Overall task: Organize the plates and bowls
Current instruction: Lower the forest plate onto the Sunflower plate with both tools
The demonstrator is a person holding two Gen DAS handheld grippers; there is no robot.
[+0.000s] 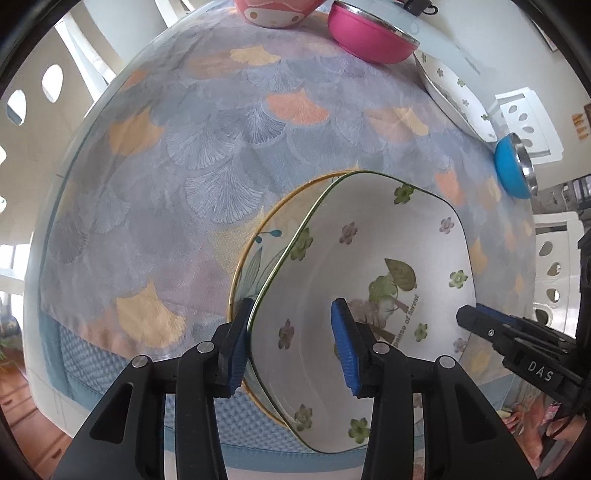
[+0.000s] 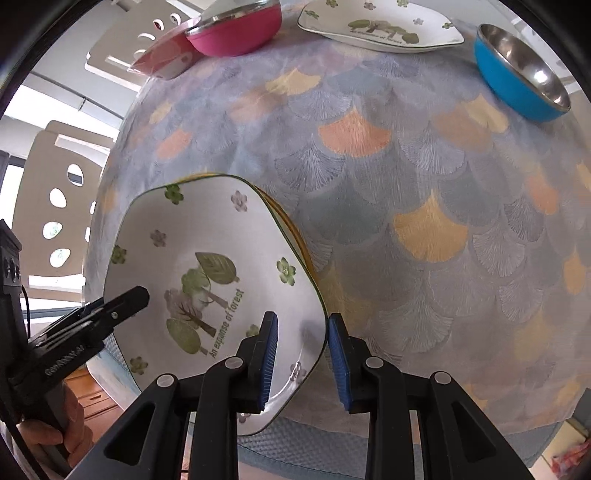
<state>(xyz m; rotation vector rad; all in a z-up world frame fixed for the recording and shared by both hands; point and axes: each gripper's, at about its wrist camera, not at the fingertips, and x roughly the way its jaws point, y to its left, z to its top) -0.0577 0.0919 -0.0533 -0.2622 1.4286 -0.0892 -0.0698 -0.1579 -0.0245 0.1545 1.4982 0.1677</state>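
Straddling the square plate's (image 1: 369, 266) rims, my left gripper (image 1: 293, 347) and right gripper (image 2: 301, 360) stand narrowly parted, pads not pressing. Only the left view exposes the yellow-rimmed plate (image 1: 255, 243) beneath. Fan-patterned tablecloth (image 2: 406, 166); white chairs (image 2: 55, 206) behind.

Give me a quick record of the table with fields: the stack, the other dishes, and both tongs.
stack: forest plate lying on a yellow-rimmed plate, near table edge
far side: second forest plate, pink bowl, blue bowl, cartoon bowl
left tongs: open, straddling the top plate's rim
right tongs: open, straddling the opposite rim
cloth: leaf pattern
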